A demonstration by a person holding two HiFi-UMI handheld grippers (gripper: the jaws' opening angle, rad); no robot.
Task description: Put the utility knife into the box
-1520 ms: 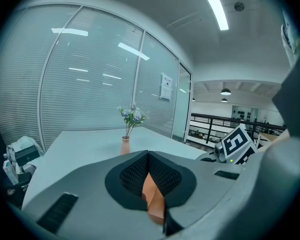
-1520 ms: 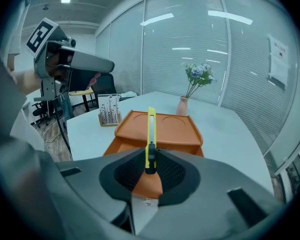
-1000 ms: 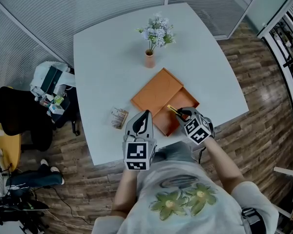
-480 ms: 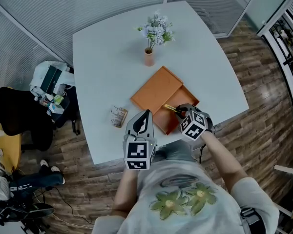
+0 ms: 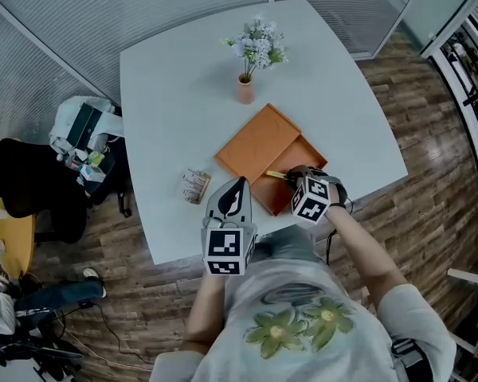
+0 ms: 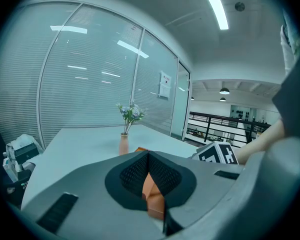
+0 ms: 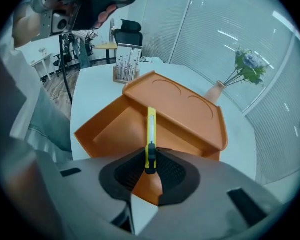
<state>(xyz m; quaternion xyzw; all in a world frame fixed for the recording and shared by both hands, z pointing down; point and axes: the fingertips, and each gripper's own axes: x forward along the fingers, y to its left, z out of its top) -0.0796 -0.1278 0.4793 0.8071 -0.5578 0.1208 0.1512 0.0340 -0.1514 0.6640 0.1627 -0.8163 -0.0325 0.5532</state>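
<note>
A yellow utility knife sticks forward out of my right gripper, which is shut on its black rear end. The knife hangs just above the open tray of the orange box, near the table's front edge. In the right gripper view the box tray lies under the blade end. The orange lid rests across the tray's far side, seen in the head view as the lid. My left gripper hovers left of the box with its jaws together and nothing between them; its gripper points toward the vase.
A pink vase of flowers stands behind the box on the white table. A small printed holder sits left of the box, seen also as the holder. A chair with bags stands off the table's left side.
My right gripper has shifted a little to the left with the knife, further over the box tray. The left gripper has stayed put.
</note>
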